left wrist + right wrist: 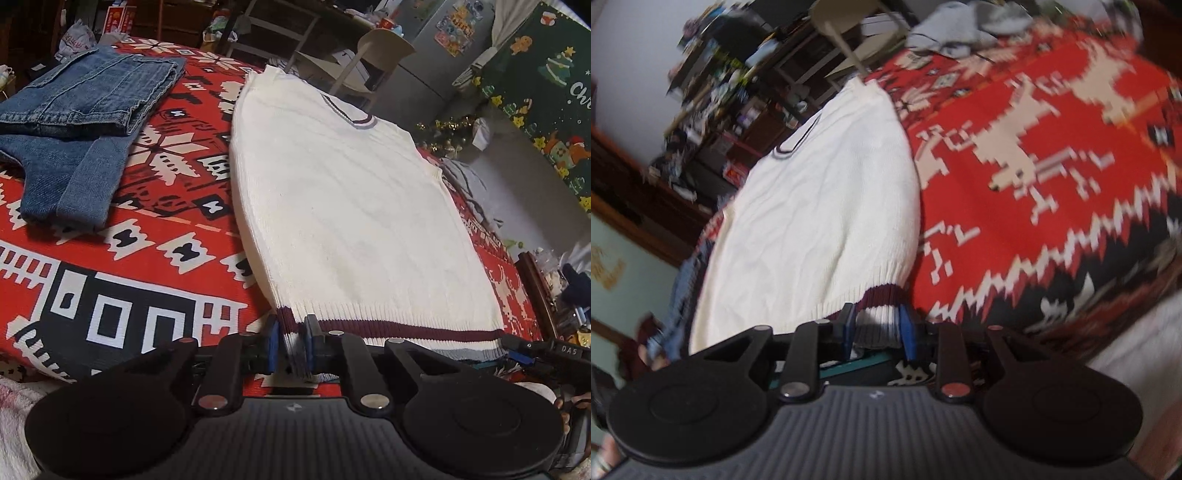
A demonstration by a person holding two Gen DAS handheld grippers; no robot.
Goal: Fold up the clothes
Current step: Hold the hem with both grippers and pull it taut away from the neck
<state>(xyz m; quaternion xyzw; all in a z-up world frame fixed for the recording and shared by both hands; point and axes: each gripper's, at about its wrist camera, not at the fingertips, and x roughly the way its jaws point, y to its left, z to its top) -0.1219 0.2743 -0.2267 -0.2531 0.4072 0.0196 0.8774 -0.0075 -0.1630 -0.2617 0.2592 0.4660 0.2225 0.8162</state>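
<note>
A white knit sweater [347, 206] with a maroon hem stripe lies flat on a red patterned blanket [177, 206]. My left gripper [291, 343] is shut on the hem at its near left corner. My right gripper [877, 332] is shut on the hem at the near right corner of the sweater [820, 206]. The right gripper also shows at the right edge of the left wrist view [532, 350]. The V-neck collar [351, 118] points away from me.
Folded blue jeans [77, 122] lie on the blanket at the far left. A grey garment [960, 29] lies at the blanket's far edge. A beige chair [376, 55] and cluttered shelves [738, 81] stand beyond the bed.
</note>
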